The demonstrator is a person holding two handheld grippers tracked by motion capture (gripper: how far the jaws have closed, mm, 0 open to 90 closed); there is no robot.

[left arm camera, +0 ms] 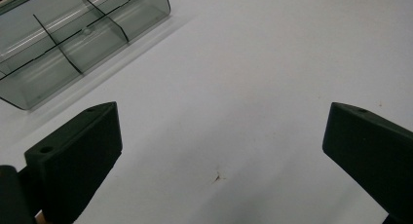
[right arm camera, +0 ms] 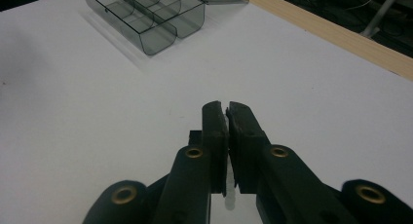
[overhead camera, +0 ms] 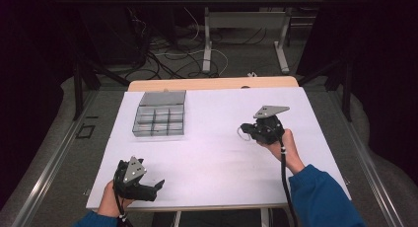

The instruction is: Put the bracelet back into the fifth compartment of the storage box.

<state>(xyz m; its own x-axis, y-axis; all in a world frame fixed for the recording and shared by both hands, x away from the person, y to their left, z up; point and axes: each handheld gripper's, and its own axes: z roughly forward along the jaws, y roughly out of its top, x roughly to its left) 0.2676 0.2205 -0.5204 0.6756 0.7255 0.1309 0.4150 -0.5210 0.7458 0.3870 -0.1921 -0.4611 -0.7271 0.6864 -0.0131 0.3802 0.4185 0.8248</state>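
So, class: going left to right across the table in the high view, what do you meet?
Left gripper, jaws open → clear compartment box with its lid open → right gripper, jaws shut, all over the white table.

The high view looks forward and down over the whole white table. Each gripper view skims low and close along its own jaws, both catching the clear compartment box at eleven o'clock.
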